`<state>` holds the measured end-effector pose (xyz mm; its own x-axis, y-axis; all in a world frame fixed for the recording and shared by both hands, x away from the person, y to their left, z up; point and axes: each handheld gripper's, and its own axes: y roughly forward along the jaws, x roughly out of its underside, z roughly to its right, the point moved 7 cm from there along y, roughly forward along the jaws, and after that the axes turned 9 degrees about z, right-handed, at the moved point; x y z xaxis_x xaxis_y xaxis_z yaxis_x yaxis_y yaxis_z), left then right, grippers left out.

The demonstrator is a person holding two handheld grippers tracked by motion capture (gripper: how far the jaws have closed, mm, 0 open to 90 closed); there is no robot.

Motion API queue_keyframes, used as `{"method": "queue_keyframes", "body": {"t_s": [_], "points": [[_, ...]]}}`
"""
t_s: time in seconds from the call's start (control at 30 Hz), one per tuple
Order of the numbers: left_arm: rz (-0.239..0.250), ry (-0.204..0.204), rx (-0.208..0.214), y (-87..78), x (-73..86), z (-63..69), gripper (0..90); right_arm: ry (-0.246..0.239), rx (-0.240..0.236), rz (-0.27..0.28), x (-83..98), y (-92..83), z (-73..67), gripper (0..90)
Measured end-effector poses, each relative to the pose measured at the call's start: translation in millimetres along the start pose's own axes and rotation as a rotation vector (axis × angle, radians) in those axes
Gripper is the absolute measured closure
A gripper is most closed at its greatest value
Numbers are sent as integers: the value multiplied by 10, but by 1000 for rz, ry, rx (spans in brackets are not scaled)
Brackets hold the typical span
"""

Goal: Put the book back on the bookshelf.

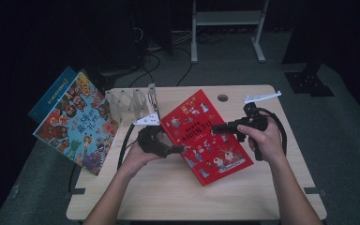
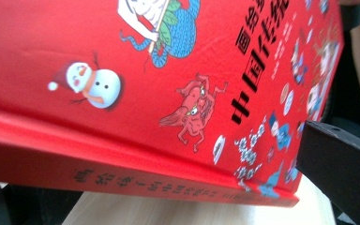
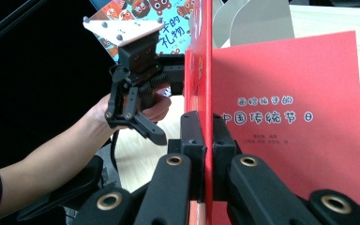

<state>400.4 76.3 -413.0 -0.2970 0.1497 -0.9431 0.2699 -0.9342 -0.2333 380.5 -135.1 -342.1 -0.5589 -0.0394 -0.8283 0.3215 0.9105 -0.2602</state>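
The red book (image 1: 206,138) lies on the worktop (image 1: 168,192) toward its far right half, cover up, spine edge toward the left hand. The right gripper (image 1: 218,128) has its jaws closed tight on the front cover alone; in the right gripper view the pads pinch that thin board (image 3: 207,93) with the first red page (image 3: 290,117) falling away beside it. The left gripper (image 1: 180,149) sits at the book's spine-side edge; one black jaw shows just beside the cover's corner in the left gripper view, but whether its jaws are apart or closed I cannot tell.

Risk, as I judge it: the grip is on one board near its edge, so lifting could let the cover slip out, or swing the block open and strain the hinge. A push from the left could slide the book toward the near edge.

Room: bare worktop lies along the near edge. At the far left corner stands a clear rack (image 1: 133,105) with a colourful book (image 1: 77,124) leaning past the left edge, so a leftward sweep is tight
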Motion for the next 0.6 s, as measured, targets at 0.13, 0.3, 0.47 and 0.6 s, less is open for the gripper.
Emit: {"method": "queue_keyframes", "body": {"t_s": [0.13, 0.3, 0.47, 0.6], "points": [[32, 1, 9, -23, -56, 14, 0, -1, -9, 7, 32, -9, 6, 874], [37, -1, 26, -20, -121, 44, 0, -5, -12, 24, 82, 2, 24, 873], [60, 3, 25, -46, -191, 47, 19, -24, -19, 57, 112, -19, 16, 873], [100, 10, 13, -105, -233, 26, 143, -34, -33, 88, 124, -35, 14, 873]]}}
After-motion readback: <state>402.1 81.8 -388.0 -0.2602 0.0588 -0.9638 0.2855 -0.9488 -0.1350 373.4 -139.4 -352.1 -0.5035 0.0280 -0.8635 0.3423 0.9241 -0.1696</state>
